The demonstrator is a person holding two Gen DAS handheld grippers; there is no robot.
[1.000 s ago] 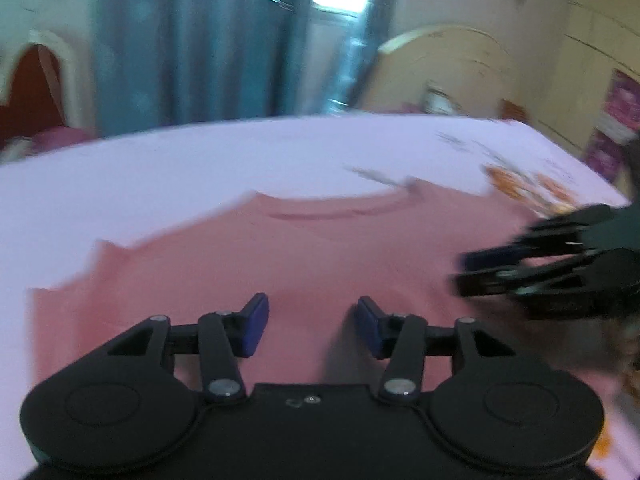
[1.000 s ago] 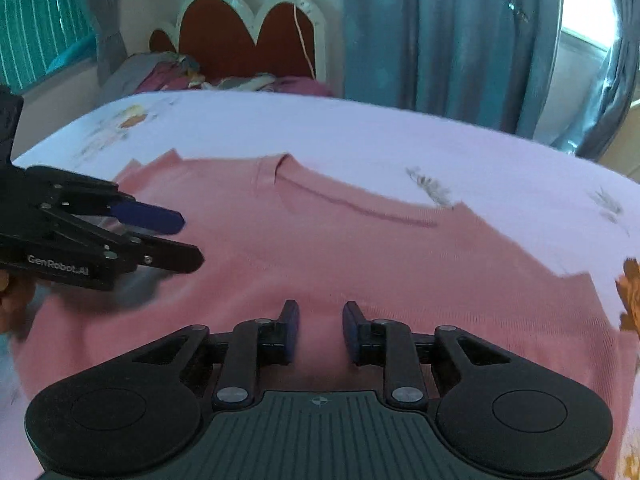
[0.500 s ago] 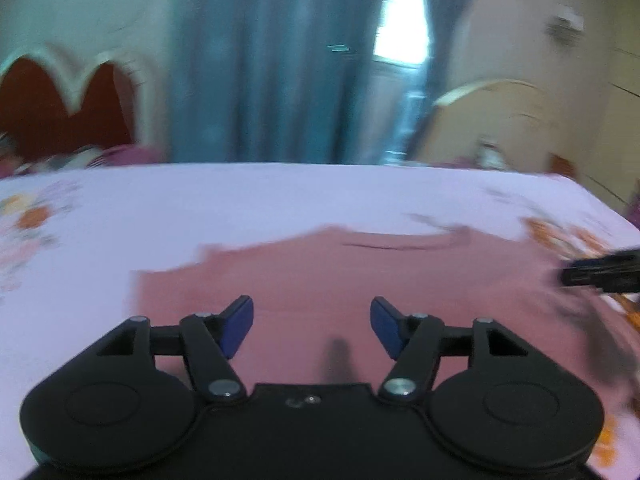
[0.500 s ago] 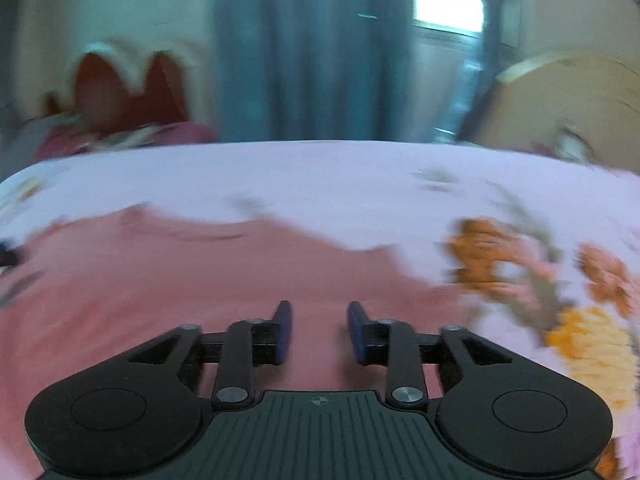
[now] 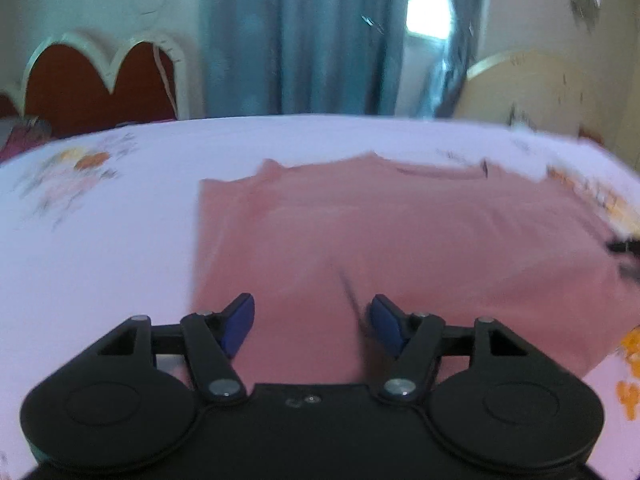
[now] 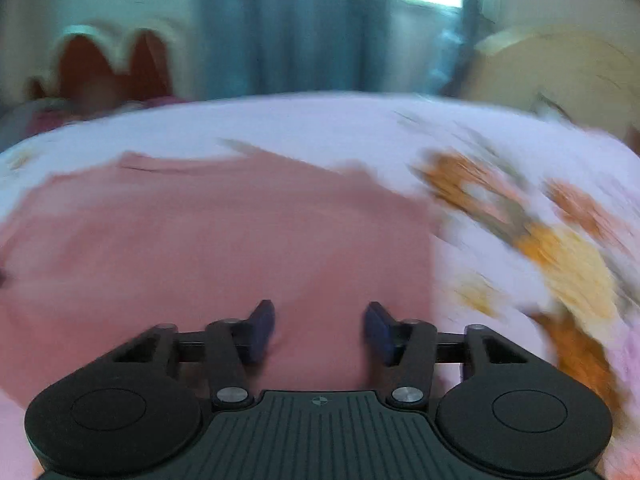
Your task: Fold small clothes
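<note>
A pink short-sleeved shirt (image 5: 400, 240) lies spread flat and unfolded on the bed (image 5: 120, 240), its neckline toward the far side, both sleeves out sideways.

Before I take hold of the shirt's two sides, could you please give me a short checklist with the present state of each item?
1. Pink shirt lies flat on the bedsheet, neckline away from the cameras: ok.
2. Left hand-held gripper open, nothing between its pads; its jaws have just been closing slightly: ok.
3. Right hand-held gripper open, nothing gripped; its jaws have just been opening: ok.
4. Left hand-held gripper near the shirt's left edge: ok.
5. Right hand-held gripper near the shirt's right edge: ok.
6. Pads touching the fabric: cannot tell, both views are blurred.
</note>
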